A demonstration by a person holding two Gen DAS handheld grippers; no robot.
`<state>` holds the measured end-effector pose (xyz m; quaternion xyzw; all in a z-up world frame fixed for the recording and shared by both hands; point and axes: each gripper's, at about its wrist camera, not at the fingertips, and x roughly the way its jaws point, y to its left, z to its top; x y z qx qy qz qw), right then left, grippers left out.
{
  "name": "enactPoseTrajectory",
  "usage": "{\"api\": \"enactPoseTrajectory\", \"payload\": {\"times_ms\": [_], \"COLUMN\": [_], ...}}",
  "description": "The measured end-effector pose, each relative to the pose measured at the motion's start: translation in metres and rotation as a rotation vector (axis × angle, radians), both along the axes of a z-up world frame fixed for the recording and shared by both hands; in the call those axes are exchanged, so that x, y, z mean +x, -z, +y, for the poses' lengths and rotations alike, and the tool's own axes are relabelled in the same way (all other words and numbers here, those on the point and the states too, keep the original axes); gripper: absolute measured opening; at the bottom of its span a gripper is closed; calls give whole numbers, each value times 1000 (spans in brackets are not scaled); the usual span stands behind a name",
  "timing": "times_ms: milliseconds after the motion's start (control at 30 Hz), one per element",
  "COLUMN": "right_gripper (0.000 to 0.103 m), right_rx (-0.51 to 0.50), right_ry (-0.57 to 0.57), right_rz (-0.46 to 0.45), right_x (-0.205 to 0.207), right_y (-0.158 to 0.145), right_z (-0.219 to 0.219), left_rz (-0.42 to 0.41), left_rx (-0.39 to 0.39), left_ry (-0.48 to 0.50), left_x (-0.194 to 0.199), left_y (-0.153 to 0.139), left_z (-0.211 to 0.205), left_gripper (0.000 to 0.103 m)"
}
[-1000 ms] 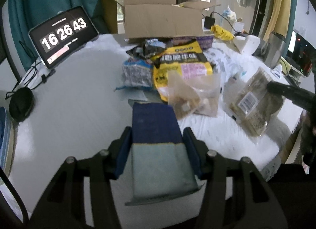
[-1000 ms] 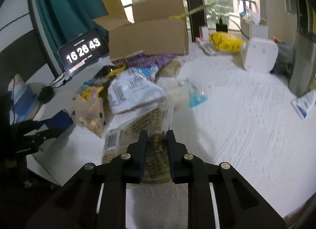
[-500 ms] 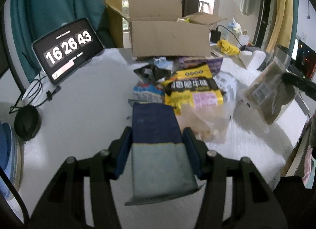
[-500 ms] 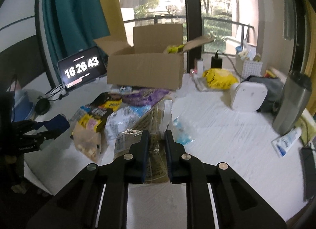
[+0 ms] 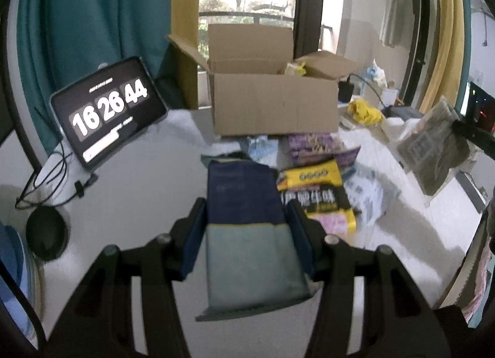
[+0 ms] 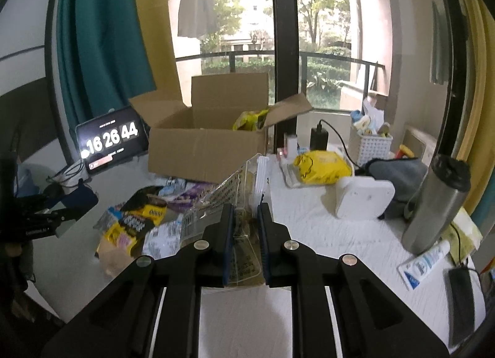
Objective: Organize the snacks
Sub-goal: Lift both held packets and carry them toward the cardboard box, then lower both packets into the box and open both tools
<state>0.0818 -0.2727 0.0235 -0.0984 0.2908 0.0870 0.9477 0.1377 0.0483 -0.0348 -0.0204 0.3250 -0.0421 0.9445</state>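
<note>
Two snack packs ride in the tongs above a cluttered white table (image 6: 324, 212). The left gripper (image 5: 247, 228) clamps a dark blue and grey box (image 5: 247, 219) between its pads; the box fills the gap and juts out ahead of the fingers, so it looks stiff and flat-sided, likely light, and safe to hold by its long faces as now. The right gripper (image 6: 244, 234) is pinched almost shut on the bottom edge of a clear crinkly packet (image 6: 244, 185) of brownish snacks, which stands up ahead of the fingertips. That film looks thin, soft and slippery; held by one seam it may sag or swing, and a pinch near the sealed edge probably spares the contents from crushing.

Just beyond and left of the right fingertips lies the loose heap: a yellow and black bag (image 5: 315, 197), a purple pack (image 5: 312, 144) and a pale printed pouch (image 6: 161, 237), overlapping so that their outlines and number are hard to make out. Farther ahead of both tongs stands an open cardboard box (image 5: 275, 107), probably the destination; only a yellow wrapper (image 6: 250, 120) shows over its rim and the rest of its inside is hidden. The blue box blocks the table right under the left fingers, and its print is too blurred to read.
</note>
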Motion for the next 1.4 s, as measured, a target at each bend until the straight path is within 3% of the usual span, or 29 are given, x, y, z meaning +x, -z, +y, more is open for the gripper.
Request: {"api": "enactPoseTrajectory", "payload": {"times_ms": [400,1400], "right_gripper": [16,16], "right_rx": [23,92], "right_ry": [-33,-131], "right_rz": [-66,-132], "right_x": [46,177], "right_y": [-25,-31], "right_z": [8,43], "left_rz": [-60,-186], "left_rx": [29,63], "left_ry": [33,58], "left_x": [43,161], "left_y": [-29,-73], "left_z": [-5,8], "left_gripper": [54,54]}}
